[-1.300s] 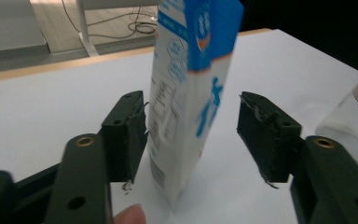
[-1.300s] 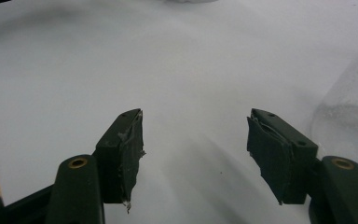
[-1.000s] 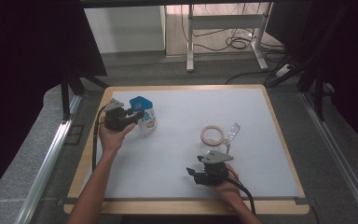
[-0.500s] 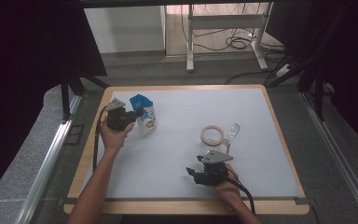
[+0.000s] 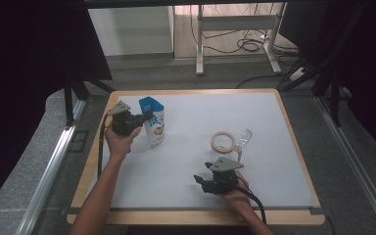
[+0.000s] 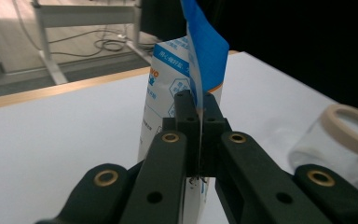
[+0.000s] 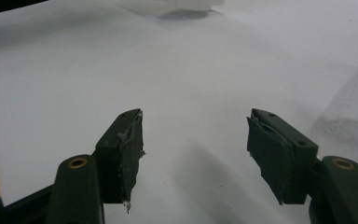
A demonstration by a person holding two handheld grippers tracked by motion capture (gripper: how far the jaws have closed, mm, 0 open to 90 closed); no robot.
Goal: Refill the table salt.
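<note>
A clear jar [image 5: 226,147] with a tan rim stands right of centre in the high view, with open table [image 5: 274,122] around it. At upper left the left tongs [image 5: 139,119] are clamped on the blue-topped pouch [image 5: 153,121], which stands upright. The right tongs [image 5: 200,181] lie low at lower centre, jaws apart over bare white. Against half a second ago, both hands sit in the same spots

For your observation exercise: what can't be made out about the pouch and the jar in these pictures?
- Pouch print: too small in the high view; the left claw, shut on its edge, covers part.
- Jar: cut off by the frame edge in both gripper views.
- Jar contents: unclear through the glass.
</note>
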